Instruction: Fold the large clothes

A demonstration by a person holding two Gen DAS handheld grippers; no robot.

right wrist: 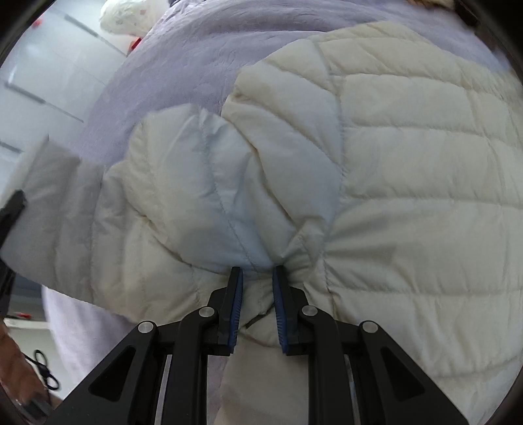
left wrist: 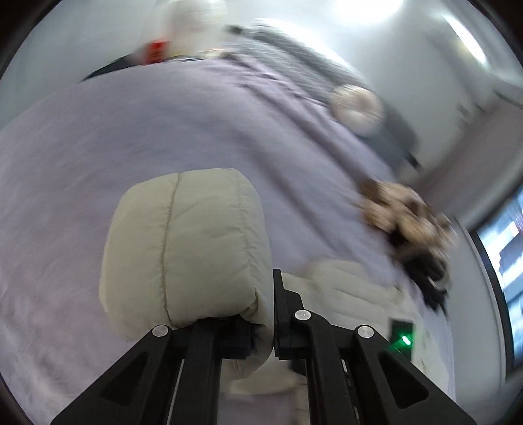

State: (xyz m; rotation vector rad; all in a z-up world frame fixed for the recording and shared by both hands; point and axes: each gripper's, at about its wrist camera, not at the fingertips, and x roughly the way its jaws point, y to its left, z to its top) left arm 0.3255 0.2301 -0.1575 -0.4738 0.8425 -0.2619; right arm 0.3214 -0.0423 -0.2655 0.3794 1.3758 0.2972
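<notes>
A cream quilted puffer jacket (right wrist: 408,183) lies spread on a lilac fleece bed cover (right wrist: 183,62). My right gripper (right wrist: 258,284) is shut on a bunched fold of the jacket, the fabric pinched between its blue pads (right wrist: 237,294). In the left wrist view my left gripper (left wrist: 261,314) is shut on a puffy end of the jacket (left wrist: 186,248), likely a sleeve, which stands up over the left finger and hides it. More of the jacket (left wrist: 343,291) lies behind the right finger. This view is blurred.
The lilac bed cover (left wrist: 163,130) fills most of the left wrist view. At its far edge are a grey cloth (left wrist: 294,49), a pale round object (left wrist: 354,104) and a white bundle (left wrist: 196,26). A blurred brown and black shape (left wrist: 408,222) is at right. White cabinets (right wrist: 42,81) stand at left.
</notes>
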